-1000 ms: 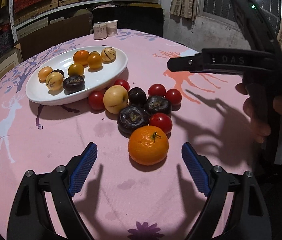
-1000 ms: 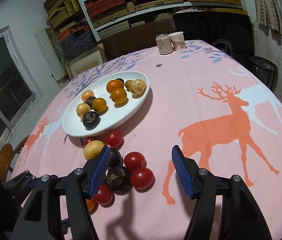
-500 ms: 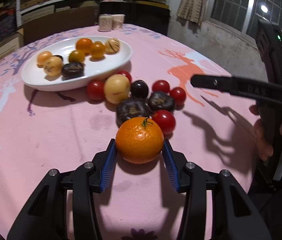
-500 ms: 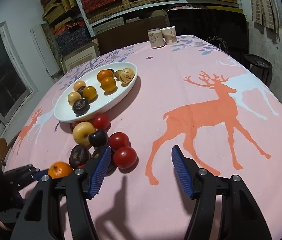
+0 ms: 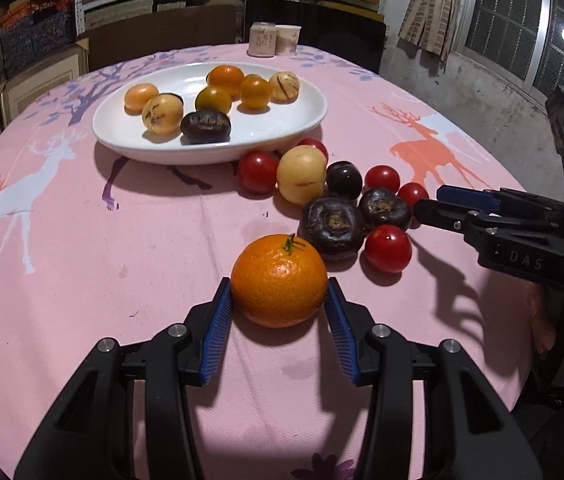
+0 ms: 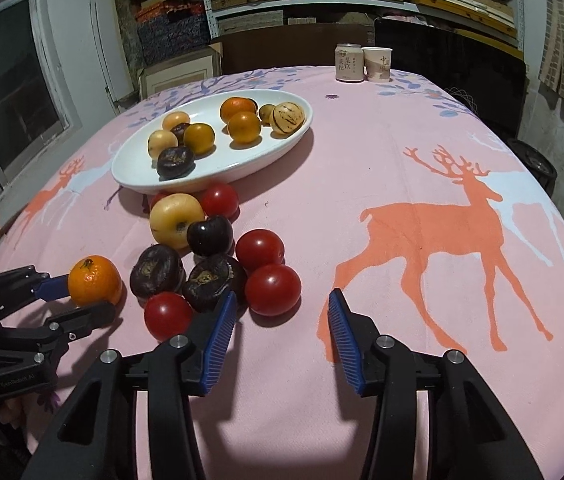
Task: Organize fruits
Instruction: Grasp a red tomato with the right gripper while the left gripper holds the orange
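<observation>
My left gripper (image 5: 278, 294) is shut on an orange (image 5: 279, 280), which rests on the pink tablecloth; the right wrist view shows the same orange (image 6: 94, 280) between the blue pads. Beyond it lies a cluster of red tomatoes (image 5: 387, 248), dark fruits (image 5: 333, 226) and a pale yellow fruit (image 5: 301, 174). A white oval plate (image 5: 122, 140) behind holds several fruits. My right gripper (image 6: 282, 300) hangs low at the cluster's right side, its jaws closing. A red tomato (image 6: 273, 289) sits just ahead of its tips, and neither pad touches it.
A drink can (image 6: 349, 62) and a paper cup (image 6: 377, 63) stand at the table's far edge. Shelves and a dark chair back line the wall behind. A hand (image 5: 541, 320) holds the right gripper at the table's right edge. The deer-printed cloth stretches to the right.
My left gripper moved forward and shut on the orange. My right gripper sank toward the red tomatoes and its jaws narrowed.
</observation>
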`<control>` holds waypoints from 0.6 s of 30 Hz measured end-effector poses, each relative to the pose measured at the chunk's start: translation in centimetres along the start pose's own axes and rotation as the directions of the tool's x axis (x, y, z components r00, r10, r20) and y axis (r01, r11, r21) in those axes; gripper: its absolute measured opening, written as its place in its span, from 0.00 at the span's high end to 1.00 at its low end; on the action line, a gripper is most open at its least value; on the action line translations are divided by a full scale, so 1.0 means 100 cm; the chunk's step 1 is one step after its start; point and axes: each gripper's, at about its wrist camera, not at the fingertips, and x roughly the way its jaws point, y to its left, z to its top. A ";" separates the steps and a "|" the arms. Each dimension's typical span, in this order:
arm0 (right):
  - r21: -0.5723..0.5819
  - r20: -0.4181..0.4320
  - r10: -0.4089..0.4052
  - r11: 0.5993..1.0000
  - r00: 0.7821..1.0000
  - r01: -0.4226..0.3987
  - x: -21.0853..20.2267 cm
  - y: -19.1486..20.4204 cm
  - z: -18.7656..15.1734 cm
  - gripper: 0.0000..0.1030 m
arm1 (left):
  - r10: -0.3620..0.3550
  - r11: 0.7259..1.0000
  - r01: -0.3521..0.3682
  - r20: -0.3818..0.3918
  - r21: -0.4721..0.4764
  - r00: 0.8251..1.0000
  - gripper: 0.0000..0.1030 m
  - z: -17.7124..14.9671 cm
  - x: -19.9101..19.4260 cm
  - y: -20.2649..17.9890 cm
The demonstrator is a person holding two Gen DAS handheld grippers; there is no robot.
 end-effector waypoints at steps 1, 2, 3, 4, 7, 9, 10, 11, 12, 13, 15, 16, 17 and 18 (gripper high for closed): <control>-0.009 -0.003 -0.010 1.000 1.000 0.010 0.002 0.001 0.000 0.54 | 0.004 1.000 -0.004 -0.001 0.004 1.000 0.56 0.000 0.001 -0.001; -0.018 -0.007 -0.024 1.000 1.000 0.024 0.004 0.002 0.001 0.55 | 0.011 1.000 -0.011 -0.002 0.011 1.000 0.56 0.000 0.001 -0.002; -0.021 -0.014 -0.028 0.999 1.000 0.028 0.007 0.002 0.002 0.57 | 0.018 1.000 -0.018 -0.008 0.016 1.000 0.56 -0.001 0.002 -0.003; -0.022 -0.022 -0.030 0.999 0.999 0.030 0.008 0.002 0.003 0.58 | 0.021 1.000 -0.020 -0.016 0.017 1.000 0.56 -0.001 0.003 -0.004; -0.043 -0.036 -0.040 0.998 0.999 0.038 0.014 0.007 0.006 0.64 | 0.024 0.999 -0.023 -0.021 0.025 0.999 0.53 -0.001 0.004 -0.005; -0.047 -0.035 -0.036 0.998 0.999 0.035 0.016 0.008 0.007 0.64 | 0.035 0.999 -0.034 -0.023 0.035 0.999 0.53 -0.001 0.005 -0.007; -0.044 -0.039 -0.033 0.999 0.999 0.031 0.017 0.008 0.008 0.64 | 0.037 0.999 -0.037 -0.023 0.037 0.999 0.53 -0.001 0.005 -0.008; -0.043 -0.045 -0.031 0.999 0.999 0.029 0.019 0.008 0.007 0.65 | 0.039 0.999 -0.038 -0.023 0.038 0.999 0.53 0.000 0.006 -0.008; -0.043 -0.049 -0.028 0.999 0.998 0.026 0.020 0.008 0.007 0.65 | 0.038 0.999 -0.037 -0.022 0.037 0.999 0.53 0.000 0.006 -0.008; -0.042 -0.048 -0.023 0.999 0.999 0.021 0.020 0.008 0.007 0.67 | 0.036 0.999 -0.035 -0.020 0.034 0.999 0.53 0.000 0.005 -0.008; -0.047 -0.040 -0.020 0.999 0.999 0.018 0.018 0.009 0.006 0.70 | 0.034 0.999 -0.034 -0.018 0.032 0.999 0.53 0.000 0.005 -0.007; -0.046 -0.035 -0.021 0.999 0.999 0.019 0.018 0.008 0.006 0.70 | 0.032 0.999 -0.032 -0.016 0.031 0.999 0.54 0.000 0.005 -0.007; -0.044 -0.032 -0.021 0.999 0.999 0.020 0.017 0.008 0.006 0.70 | 0.031 0.999 -0.030 -0.014 0.029 0.999 0.55 0.000 0.005 -0.007; -0.042 -0.030 -0.020 0.999 0.999 0.019 0.017 0.008 0.006 0.70 | 0.028 0.999 -0.028 -0.012 0.025 1.000 0.55 -0.001 0.004 -0.006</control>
